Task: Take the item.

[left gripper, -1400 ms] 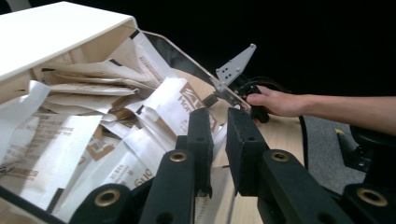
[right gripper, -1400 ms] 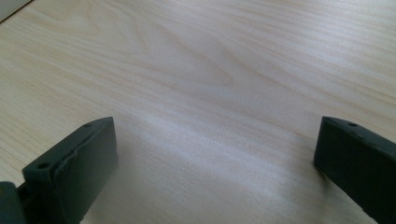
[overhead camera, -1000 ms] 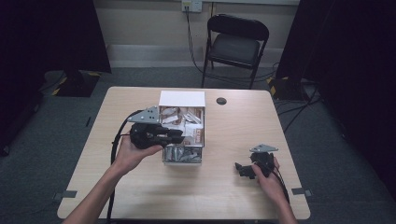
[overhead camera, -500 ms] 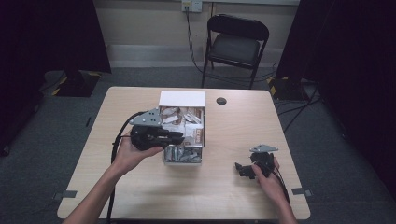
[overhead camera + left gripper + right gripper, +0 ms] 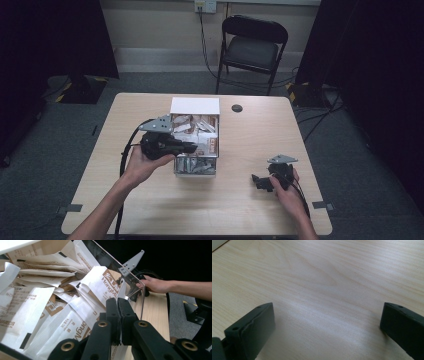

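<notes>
Pinching a white-and-brown sachet [image 5: 106,286] with the left gripper [image 5: 117,305] inside the clear box [image 5: 143,293]; jaws just closing, now pressed together with the sachet's thin edge caught at the tips, barely any gap visible. Sachet fanning up and away from the jaw tips, brown lettering facing the camera; rest of the sachet pile [image 5: 37,305] lying left of and below the jaws, overlapping loosely. Clear box wall standing just right of the jaw tips, touching or nearly so, can't tell which. Seen from above: left gripper [image 5: 187,147] reaching level over the box [image 5: 195,169] from its left side, jaws over the packets, left hand [image 5: 142,164] wrapped around the body. Right gripper [image 5: 260,182] resting on the table [image 5: 240,210] well apart from the box, right hand [image 5: 286,187] on it; jaws spread wide, nothing between them but bare wood [image 5: 324,302], tips low over the tabletop.
</notes>
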Motion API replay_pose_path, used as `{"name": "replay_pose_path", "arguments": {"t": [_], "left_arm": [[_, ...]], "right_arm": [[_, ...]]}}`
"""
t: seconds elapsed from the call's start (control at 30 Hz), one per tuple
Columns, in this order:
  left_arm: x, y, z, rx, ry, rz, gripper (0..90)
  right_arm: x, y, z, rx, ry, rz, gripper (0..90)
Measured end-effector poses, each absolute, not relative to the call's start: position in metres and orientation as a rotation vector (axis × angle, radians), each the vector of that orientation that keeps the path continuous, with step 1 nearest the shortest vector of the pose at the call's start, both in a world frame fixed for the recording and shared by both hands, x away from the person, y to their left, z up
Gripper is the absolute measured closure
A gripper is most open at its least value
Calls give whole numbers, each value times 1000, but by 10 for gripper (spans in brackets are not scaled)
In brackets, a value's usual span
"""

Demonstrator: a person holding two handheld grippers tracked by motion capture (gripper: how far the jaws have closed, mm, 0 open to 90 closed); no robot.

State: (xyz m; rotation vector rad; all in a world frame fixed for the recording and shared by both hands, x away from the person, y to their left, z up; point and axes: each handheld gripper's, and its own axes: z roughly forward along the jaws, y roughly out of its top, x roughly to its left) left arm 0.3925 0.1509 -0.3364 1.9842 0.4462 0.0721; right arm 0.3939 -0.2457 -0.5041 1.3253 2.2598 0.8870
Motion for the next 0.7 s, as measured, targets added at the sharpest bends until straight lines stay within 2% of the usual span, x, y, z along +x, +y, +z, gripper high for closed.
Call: {"name": "replay_pose_path", "arguments": {"t": [0.27,0.7], "left_arm": [[395,153,-338,1947,471,28,900],[393,156,-335,1918,472,46,900]], "right_arm": [[394,-246,-504,1326,2259,887,0],[394,-246,-504,1325,2260,887,0]]}}
